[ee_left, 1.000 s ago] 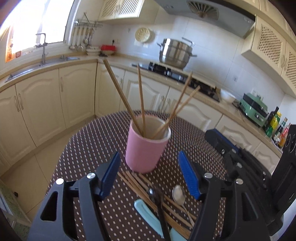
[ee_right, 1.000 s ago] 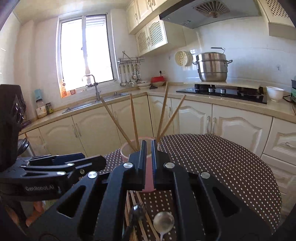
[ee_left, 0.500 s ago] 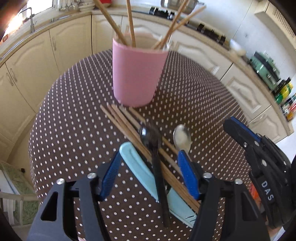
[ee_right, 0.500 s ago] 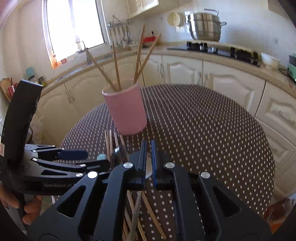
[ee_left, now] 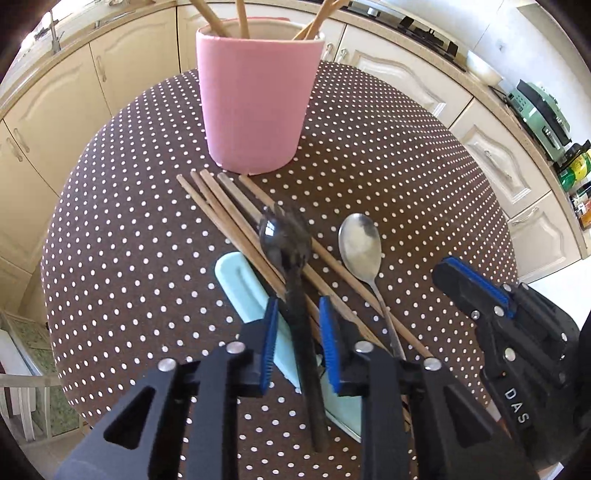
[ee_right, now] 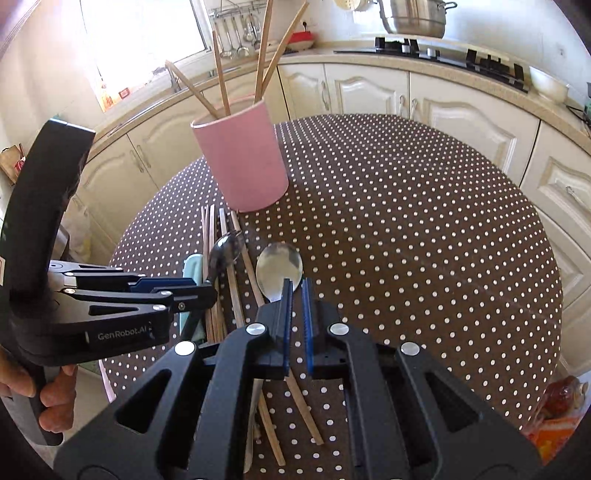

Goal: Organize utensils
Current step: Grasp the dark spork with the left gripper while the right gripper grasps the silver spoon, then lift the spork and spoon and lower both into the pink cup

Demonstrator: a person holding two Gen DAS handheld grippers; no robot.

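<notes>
A pink cup with several chopsticks standing in it sits on the dotted brown table. In front of it lie loose chopsticks, a black spoon, a silver spoon and a pale-blue flat utensil. My left gripper straddles the black spoon's handle. Its jaws are closing, with a thin gap still showing on each side of the handle. My right gripper is shut and empty, hovering over the silver spoon's neck.
The round table's edge curves close on the left and right. Cream cabinets ring it, with a hob and steel pot behind. A green appliance and bottles stand on the counter at right. A hand holds the left gripper.
Both grippers have dropped and tipped down toward the utensils on the table. The left jaws have narrowed around the black spoon's handle. The right jaws have stayed shut.
</notes>
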